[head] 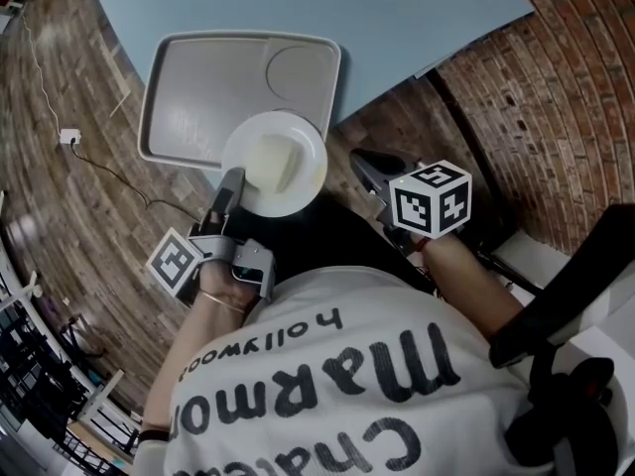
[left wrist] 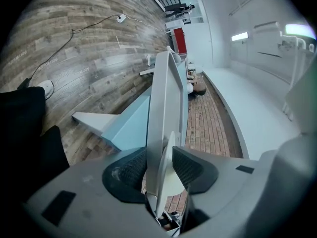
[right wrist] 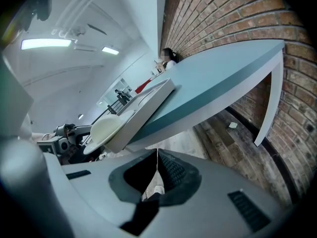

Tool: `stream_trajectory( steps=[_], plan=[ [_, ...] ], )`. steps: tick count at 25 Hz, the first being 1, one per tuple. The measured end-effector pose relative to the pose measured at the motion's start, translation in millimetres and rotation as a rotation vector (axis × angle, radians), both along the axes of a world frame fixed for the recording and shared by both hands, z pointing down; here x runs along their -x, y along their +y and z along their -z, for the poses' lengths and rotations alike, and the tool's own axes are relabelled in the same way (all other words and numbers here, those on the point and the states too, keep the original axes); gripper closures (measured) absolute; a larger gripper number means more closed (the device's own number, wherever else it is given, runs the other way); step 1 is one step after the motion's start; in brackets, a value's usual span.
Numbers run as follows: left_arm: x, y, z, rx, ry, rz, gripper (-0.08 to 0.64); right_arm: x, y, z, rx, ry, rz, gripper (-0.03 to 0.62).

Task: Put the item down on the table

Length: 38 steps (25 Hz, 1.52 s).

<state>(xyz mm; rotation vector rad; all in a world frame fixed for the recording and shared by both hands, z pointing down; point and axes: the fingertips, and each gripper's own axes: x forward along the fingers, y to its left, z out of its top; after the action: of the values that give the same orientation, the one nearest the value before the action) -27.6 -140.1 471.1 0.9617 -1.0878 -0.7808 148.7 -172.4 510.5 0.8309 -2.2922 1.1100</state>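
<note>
Your left hand-held gripper (head: pixel 230 181) is clamped on the rim of the white plate (head: pixel 275 163) and holds it over the near edge of the grey tray (head: pixel 198 77), which lies on the light blue table (head: pixel 397 18). Whether the plate touches the tray cannot be told. Your right hand-held gripper (right wrist: pixel 157 155) has its jaws together with nothing between them. It is off the table's near edge, beside the plate.

Head cam: steep down onto counter's (head: pixel 397 8) near edge. Cam on left tool (left wrist: pixel 161 170): tight, edge-on along tray (left wrist: pixel 166 93). Cam on right tool (right wrist: pixel 157 175): lower, probably under counter height. All share tray.
</note>
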Motion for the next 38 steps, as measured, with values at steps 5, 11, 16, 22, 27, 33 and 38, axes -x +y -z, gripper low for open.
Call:
stream_trajectory(
  steps=[5, 11, 16, 22, 27, 33, 38],
  plan=[
    [2, -1, 2, 0.032, -0.051, -0.016, 0.389, 0, -2, 2, -0.005, -0.002, 0.001, 0.581],
    [11, -9, 11, 0.026, -0.186, -0.059, 0.346, 0, -2, 8, -0.01, -0.003, 0.001, 0.581],
    [8, -13, 14, 0.035, -0.243, -0.085, 0.311, -2, -6, 16, -0.022, -0.015, -0.008, 0.581],
    [16, -15, 19, 0.06, -0.457, -0.158, 0.29, -9, -12, 22, -0.036, -0.025, -0.026, 0.581],
    [16, -15, 23, 0.058, -0.518, -0.174, 0.29, -14, -10, 22, -0.036, -0.024, -0.031, 0.581],
    [19, -11, 29, 0.047, -0.526, -0.165, 0.29, -10, -4, 26, -0.044, -0.026, -0.022, 0.581],
    [28, -3, 28, 0.061, -0.517, -0.135, 0.29, -8, -5, 31, -0.058, -0.023, -0.024, 0.581]
  ],
)
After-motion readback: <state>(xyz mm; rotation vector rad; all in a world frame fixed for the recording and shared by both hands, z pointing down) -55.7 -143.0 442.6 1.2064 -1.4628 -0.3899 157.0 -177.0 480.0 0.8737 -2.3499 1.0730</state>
